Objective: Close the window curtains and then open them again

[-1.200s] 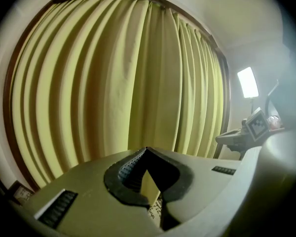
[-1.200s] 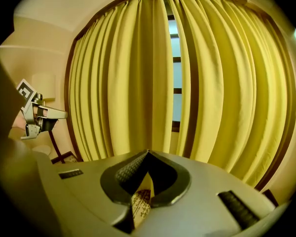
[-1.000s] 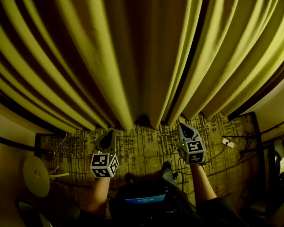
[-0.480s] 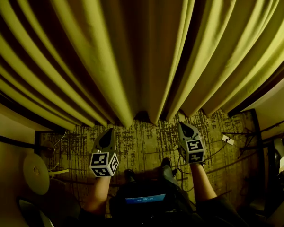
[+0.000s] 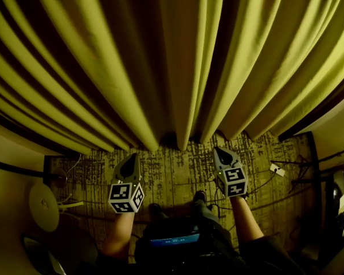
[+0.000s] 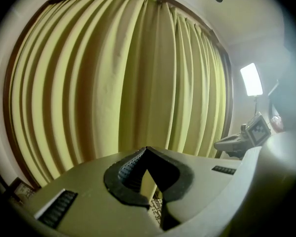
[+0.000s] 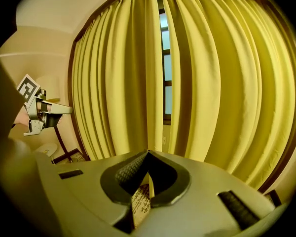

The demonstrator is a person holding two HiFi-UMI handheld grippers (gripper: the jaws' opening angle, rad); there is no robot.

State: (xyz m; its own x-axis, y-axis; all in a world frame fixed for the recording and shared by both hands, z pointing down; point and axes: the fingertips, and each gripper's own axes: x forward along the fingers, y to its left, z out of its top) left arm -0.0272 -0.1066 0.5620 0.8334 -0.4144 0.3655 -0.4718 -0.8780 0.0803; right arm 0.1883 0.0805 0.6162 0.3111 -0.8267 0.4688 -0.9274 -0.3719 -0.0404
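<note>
Curtains: yellow, heavily pleated, hanging to the floor and filling the whole upper part of the head view. They are drawn almost fully together. The right gripper view shows one narrow vertical slit between the two halves, with a strip of window visible through it.

Carpet: dark and patterned, running from the curtain hem back toward the person.

Person's forearms: both are extended toward the curtains, one on each side of the slit.

Left tongs: below the hem and left of the slit, apart from the fabric, with the tip pointing at the curtains. Its own view shows the jaws pressed together at the tips. Nothing is gripped. Only curtain and carpet show past the notch behind the tips.

Right tongs: below the hem and right of the slit, near the fabric but not touching it. The jaws are closed tip to tip and hold nothing.

Light panel: bright, on a stand past the curtains' right edge.

Disc: pale and round, on the floor left of the curtains' lower edge.

Plug: white, with dark cables, on the carpet under the curtains' right end.
</note>
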